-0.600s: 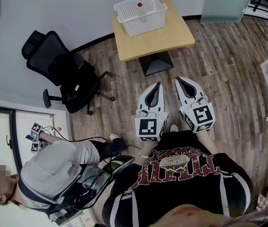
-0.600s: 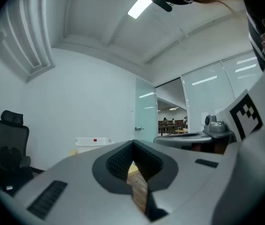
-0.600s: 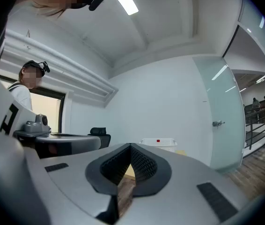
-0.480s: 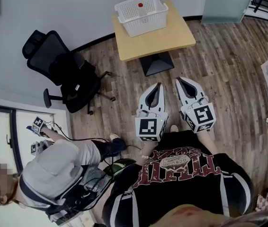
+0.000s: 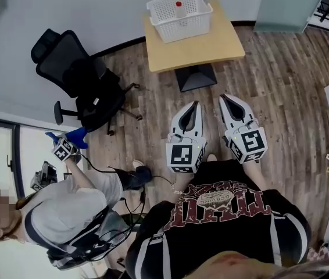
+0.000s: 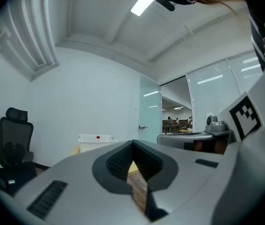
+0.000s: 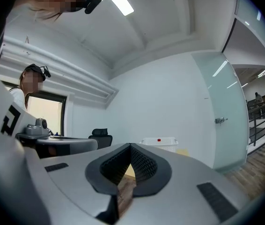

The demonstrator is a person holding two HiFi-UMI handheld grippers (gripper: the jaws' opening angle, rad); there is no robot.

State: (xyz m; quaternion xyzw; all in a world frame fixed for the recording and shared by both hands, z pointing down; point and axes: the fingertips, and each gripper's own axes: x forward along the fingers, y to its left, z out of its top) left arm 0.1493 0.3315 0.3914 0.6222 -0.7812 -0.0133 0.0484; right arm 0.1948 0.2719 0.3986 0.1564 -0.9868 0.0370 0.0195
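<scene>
Both grippers are held side by side at waist height over the wooden floor, pointing toward a small wooden table [image 5: 217,44]. My left gripper [image 5: 195,104] is shut with nothing between its jaws, and the same holds for my right gripper [image 5: 223,97]. In the left gripper view the jaws [image 6: 132,145] meet at their tips; the right gripper view shows its jaws [image 7: 130,147] closed likewise. On the table stands a white basket [image 5: 179,9] with a small red thing [image 5: 178,4] in it. The basket [image 6: 96,141] [image 7: 159,142] lies well ahead of both grippers.
A black office chair [image 5: 80,77] stands left of the table. A person in a grey top [image 5: 65,214] sits at the lower left, holding up a blue gripper with a marker cube [image 5: 65,148]; cables trail near them. A frosted glass door [image 5: 289,4] is at the far right.
The seated person has raised the marker-cube gripper up and to the right. My two grippers have stayed nearly still and shut; the view has shifted a little.
</scene>
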